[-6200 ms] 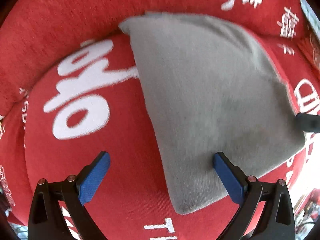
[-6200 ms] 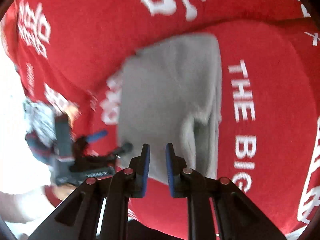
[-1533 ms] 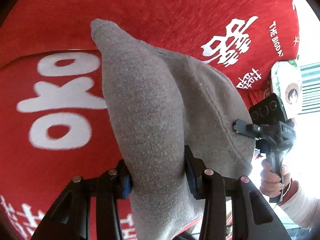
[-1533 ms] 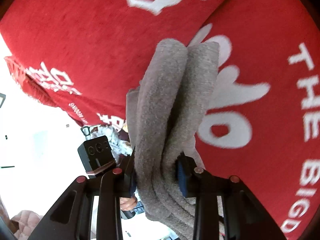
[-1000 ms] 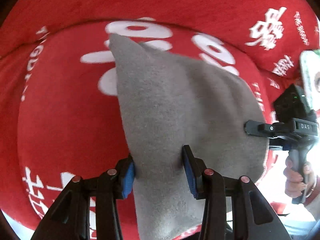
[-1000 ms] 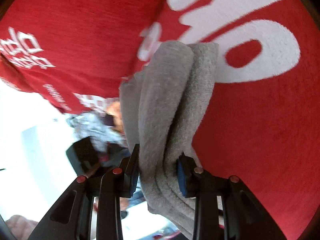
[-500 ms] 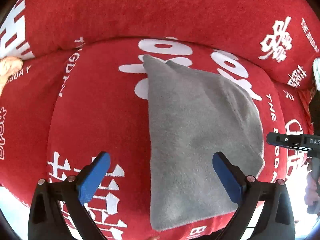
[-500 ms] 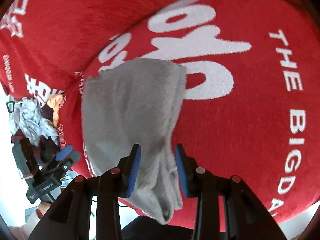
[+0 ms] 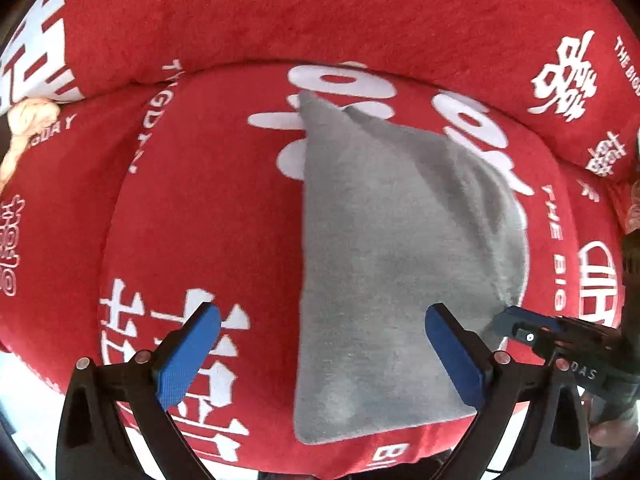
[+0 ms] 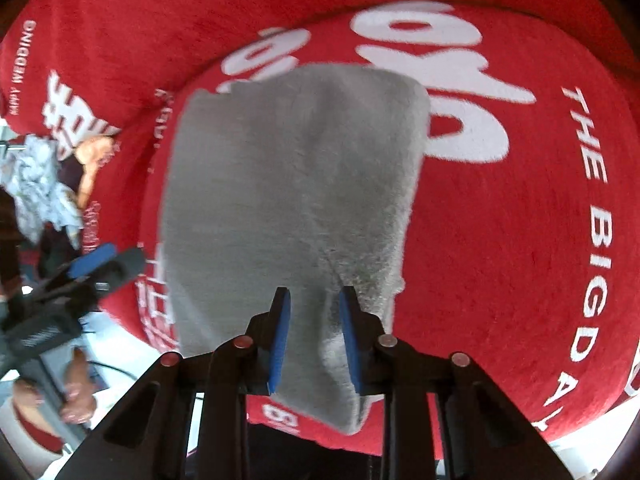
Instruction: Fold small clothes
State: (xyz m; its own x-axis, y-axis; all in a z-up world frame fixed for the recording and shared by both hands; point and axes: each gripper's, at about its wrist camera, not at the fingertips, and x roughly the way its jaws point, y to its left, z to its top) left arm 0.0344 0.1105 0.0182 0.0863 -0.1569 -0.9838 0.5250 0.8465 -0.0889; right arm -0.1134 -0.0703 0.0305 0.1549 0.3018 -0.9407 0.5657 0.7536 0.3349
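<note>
The folded grey fleece garment [image 9: 392, 264] lies flat on the red plush cushion with white lettering [image 9: 200, 216], a soft tapering shape with a pointed far corner. Above its near edge, the left gripper [image 9: 320, 348] stands spread wide, blue ribbed pads clear of the cloth. The right gripper [image 10: 314, 336], jaws narrow and closing, has the garment's near edge between its pads [image 10: 280, 336]; whether they press it, I cannot tell.

In the left wrist view the folded cloth [image 9: 384, 264] lies on the seat cushion [image 9: 192, 232] just right of centre, the back cushion [image 9: 320, 12] behind it at twelve o'clock, a heap of clothes [image 10: 44, 184] beyond the cushion's edge at nine o'clock.
</note>
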